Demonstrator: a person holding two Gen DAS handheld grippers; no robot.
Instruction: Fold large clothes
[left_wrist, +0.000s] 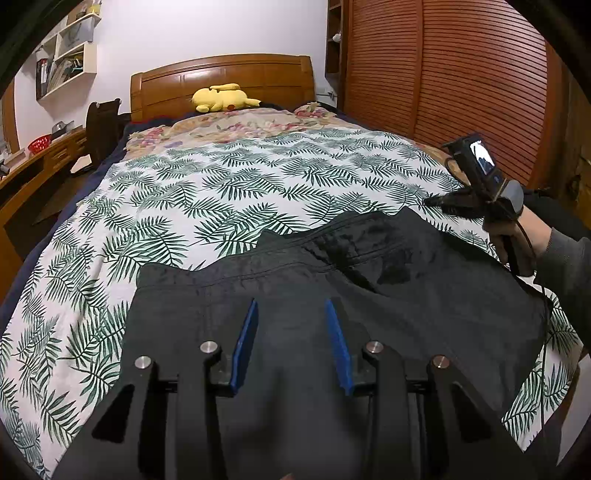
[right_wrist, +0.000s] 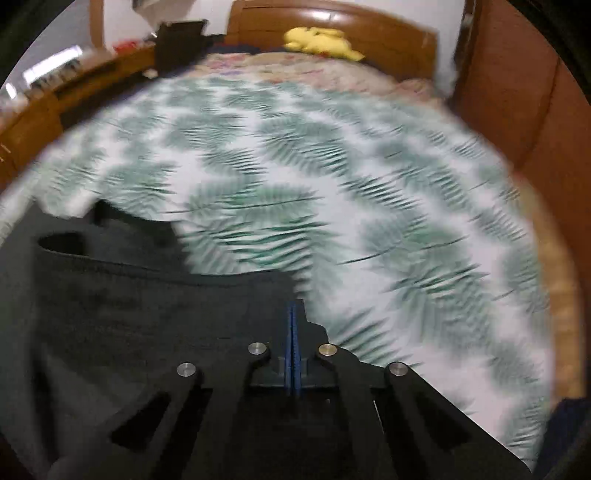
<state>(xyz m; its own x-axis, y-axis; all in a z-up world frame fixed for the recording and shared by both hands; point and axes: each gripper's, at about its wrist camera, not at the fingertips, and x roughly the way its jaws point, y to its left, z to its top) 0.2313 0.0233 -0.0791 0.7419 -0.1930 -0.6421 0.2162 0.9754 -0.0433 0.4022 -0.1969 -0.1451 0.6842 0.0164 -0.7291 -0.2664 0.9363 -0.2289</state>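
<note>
A large black garment (left_wrist: 332, 280) lies spread on the leaf-print bedspread (left_wrist: 207, 184) at the near end of the bed. My left gripper (left_wrist: 291, 306) is open, its blue fingers (left_wrist: 246, 339) hovering over the garment's near middle, holding nothing. My right gripper (left_wrist: 432, 201) shows at the right, at the garment's far right edge. In the blurred right wrist view the right gripper (right_wrist: 292, 310) has its blue pads pressed together at the garment's (right_wrist: 129, 314) right edge; whether cloth is pinched between them is unclear.
A yellow plush toy (left_wrist: 221, 99) lies by the wooden headboard (left_wrist: 221, 79). A floral quilt (left_wrist: 236, 125) covers the far end of the bed. A wooden wardrobe (left_wrist: 461, 74) stands at the right, a desk (left_wrist: 33, 162) and chair (left_wrist: 101, 125) at the left.
</note>
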